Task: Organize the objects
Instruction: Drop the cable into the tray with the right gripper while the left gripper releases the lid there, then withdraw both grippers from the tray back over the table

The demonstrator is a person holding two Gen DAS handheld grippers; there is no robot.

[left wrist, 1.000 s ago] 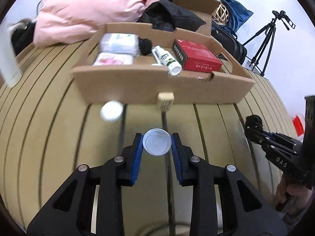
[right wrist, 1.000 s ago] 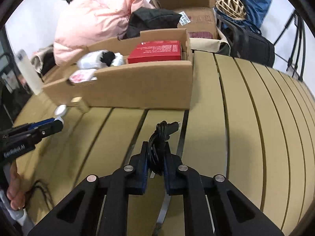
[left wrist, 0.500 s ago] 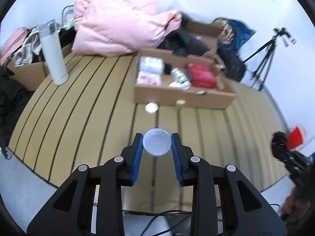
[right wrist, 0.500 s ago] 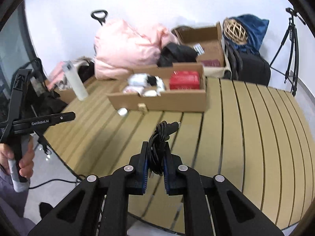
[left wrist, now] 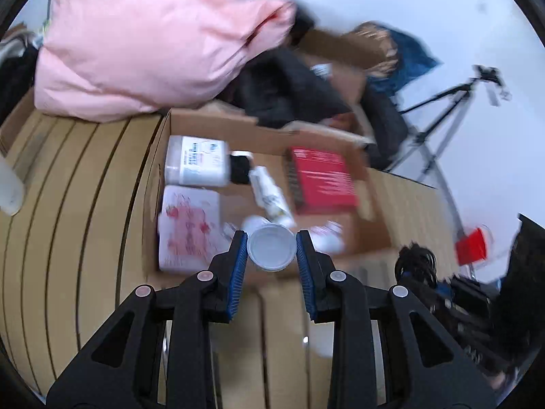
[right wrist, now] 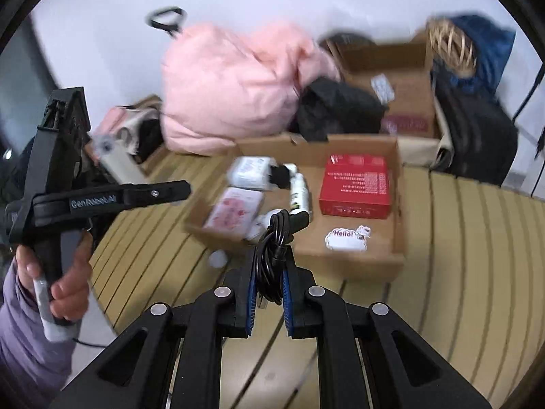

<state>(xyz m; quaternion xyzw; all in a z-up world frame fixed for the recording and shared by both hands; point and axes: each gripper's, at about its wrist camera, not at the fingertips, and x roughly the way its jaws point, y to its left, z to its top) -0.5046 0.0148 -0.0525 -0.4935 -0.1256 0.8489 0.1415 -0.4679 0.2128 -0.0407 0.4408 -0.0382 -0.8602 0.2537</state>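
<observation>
My left gripper is shut on a small round white jar and holds it above the near edge of the open cardboard box. My right gripper is shut on a coiled black cable, held in the air in front of the same box. The box holds a red carton, a white tub, a pink-printed packet, a white bottle and a "Hello" sticker. The left gripper also shows at the left of the right wrist view.
The box stands on a slatted wooden table. A small white round object lies on the slats by the box. Behind are a pink quilt, black clothing, another cardboard box, a dark bag and a tripod.
Both grippers have swung in from a far, raised position toward the box. The left one is now over its near edge with the jar. Both grips are unchanged.
</observation>
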